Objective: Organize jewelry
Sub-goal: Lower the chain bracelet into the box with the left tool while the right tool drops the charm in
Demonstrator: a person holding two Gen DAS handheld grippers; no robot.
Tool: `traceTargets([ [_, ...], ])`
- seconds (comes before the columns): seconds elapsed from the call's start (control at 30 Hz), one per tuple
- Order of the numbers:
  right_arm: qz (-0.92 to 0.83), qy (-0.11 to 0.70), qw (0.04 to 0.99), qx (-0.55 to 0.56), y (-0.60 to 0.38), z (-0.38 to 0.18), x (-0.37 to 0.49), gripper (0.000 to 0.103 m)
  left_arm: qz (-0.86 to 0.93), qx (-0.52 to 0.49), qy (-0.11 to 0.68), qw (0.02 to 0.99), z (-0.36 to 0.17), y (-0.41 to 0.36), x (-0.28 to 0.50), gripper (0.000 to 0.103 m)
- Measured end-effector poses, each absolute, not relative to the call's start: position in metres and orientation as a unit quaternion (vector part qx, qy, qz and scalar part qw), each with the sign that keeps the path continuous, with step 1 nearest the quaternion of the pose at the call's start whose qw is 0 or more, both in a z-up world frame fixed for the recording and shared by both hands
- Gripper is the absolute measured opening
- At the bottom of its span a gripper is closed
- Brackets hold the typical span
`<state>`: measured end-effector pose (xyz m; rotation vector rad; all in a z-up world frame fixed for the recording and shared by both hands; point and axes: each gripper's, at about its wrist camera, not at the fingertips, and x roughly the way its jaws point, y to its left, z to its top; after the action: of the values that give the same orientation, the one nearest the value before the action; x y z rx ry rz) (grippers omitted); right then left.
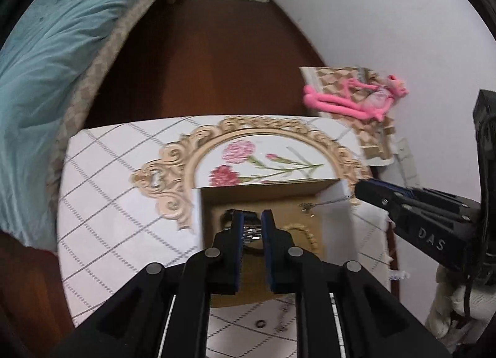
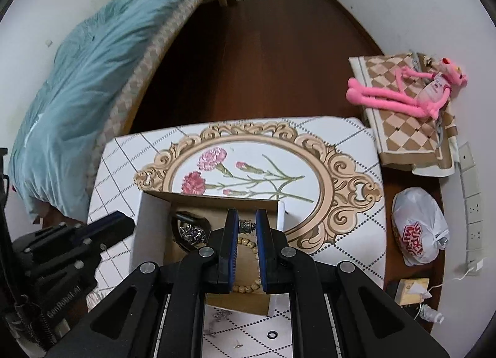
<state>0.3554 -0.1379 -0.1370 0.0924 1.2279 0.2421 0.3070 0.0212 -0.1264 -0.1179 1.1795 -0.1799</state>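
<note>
Room: bedroom, wood floor, bed with blue duvet (image 2: 93, 85) on our left, pink plush toy (image 2: 403, 94) on a checked cushion by the wall.
Worktop: white grid cloth (image 2: 130, 172) with a floral oval print; we see an open cardboard box (image 2: 155, 228) sitting on it.
Box contents: wooden bead bracelet (image 2: 246, 242), dark watch (image 2: 186, 218), silvery chain clump (image 2: 192, 231); all inside the box.
Loose bits: small dark ring (image 2: 272, 334) and a thin chain (image 2: 221, 314) on the cloth in front of the box.
Left tongs (image 1: 251, 231): narrow gap, over the box with something silvery between the tips; we cannot tell if it is gripped.
Right tongs (image 2: 246, 228): narrow gap, above the bracelet, a small metal charm between the tips; contact unclear.
Handling: we judge everything light; bracelet floppy on its cord, beads smooth and likely to roll, so pinch across the strand. Chain tangles and snags; lift slowly by one end.
Hidden: near box floor is blocked by both tongs; watch partly covered; left view blurred; loose bits too small to identify.
</note>
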Motion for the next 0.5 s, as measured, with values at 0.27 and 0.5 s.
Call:
traceTargets([
  [0.27,0.107,0.604,0.789,0.034,-0.135,-0.160,0.361,0.081,-0.010,-0.029,0.535,0.844,-0.129,0.040,0.302,0.084],
  [0.5,0.073,0.603,0.794,0.007,-0.139,-0.166,0.341,0.094,0.027,-0.023,0.525,0.850,-0.139,0.049,0.289,0.103],
])
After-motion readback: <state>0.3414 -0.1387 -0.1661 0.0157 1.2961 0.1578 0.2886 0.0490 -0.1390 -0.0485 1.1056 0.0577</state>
